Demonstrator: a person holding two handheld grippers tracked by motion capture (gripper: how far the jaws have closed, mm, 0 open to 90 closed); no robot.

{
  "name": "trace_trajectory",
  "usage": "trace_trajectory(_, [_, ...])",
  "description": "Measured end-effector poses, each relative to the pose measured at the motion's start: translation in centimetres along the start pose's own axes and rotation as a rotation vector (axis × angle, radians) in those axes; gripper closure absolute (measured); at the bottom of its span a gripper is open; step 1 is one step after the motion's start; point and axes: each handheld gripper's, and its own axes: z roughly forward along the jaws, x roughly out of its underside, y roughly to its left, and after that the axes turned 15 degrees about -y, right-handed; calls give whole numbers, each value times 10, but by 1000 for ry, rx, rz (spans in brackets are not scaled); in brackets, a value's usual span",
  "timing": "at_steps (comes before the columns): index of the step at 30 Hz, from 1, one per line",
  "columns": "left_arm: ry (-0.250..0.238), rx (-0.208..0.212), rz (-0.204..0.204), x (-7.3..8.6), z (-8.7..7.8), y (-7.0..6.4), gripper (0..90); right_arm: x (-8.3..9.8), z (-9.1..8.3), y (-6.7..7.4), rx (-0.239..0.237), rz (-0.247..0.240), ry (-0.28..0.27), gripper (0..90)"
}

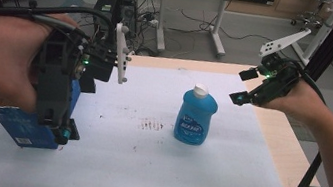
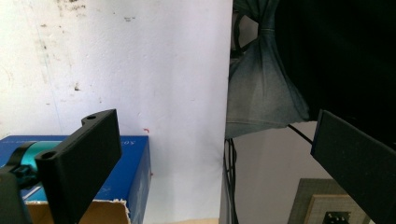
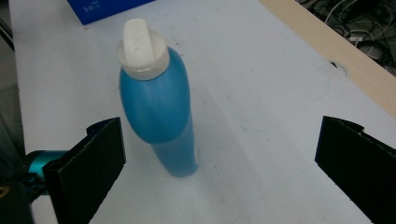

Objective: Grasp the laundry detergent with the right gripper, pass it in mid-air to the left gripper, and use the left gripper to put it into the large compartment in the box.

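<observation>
Hovering with jaws apart, the right tool [image 1: 245, 87] looks set to approach the bottle [image 1: 195, 117] standing mid-tabletop [image 1: 295, 159], needing a descent around its body, while the left tool [image 1: 59, 102], also apart, waits above the box [image 1: 18, 123] at the left edge.

1. Bottle [image 3: 159, 112] — bright blue body with a white cap, standing between the right gripper's [image 3: 219, 168] black jaws, nearer the left one.
2. Its label [image 1: 194, 124] is blue with white lettering.
3. Box [image 2: 130, 172] — deep blue with small white print and a raw brown torn edge, behind the left gripper's [image 2: 210, 163] left black jaw.
4. Tabletop [image 1: 291, 154]: pale wood under a white sheet [image 1: 152, 172] with reddish-brown smudges.
5. Both grippers carry teal fittings.
</observation>
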Motion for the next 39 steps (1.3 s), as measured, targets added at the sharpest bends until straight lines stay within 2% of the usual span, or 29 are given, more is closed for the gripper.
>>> trace_trajectory(1, [0, 0, 0, 0, 0, 0, 18, 0, 0, 0, 0, 0, 0, 8])
trace_trajectory(7, [-2, 3, -1, 1, -1, -2, 18, 26, -4, 7, -7, 43, -79, 7])
trace_trajectory(9, [-1, 2, 3, 1, -1, -2, 18, 35, -4, 8, 8, 47, -84, 7])
trace_trajectory(17, [2, 4, 13, -1, 0, -3, 18, 63, 1, 12, 5, 87, -102, 8])
trace_trajectory(24, [2, 0, 10, 1, 0, -4, 18, 75, 7, 15, -6, 108, -108, 8])
trace_trajectory(33, [-5, 2, 17, 1, 1, -6, 18, 91, 27, 23, -24, 98, -128, 8])
trace_trajectory(39, [3, 6, 30, 0, 1, -8, 18, 99, 40, 26, -17, 115, -170, 7])
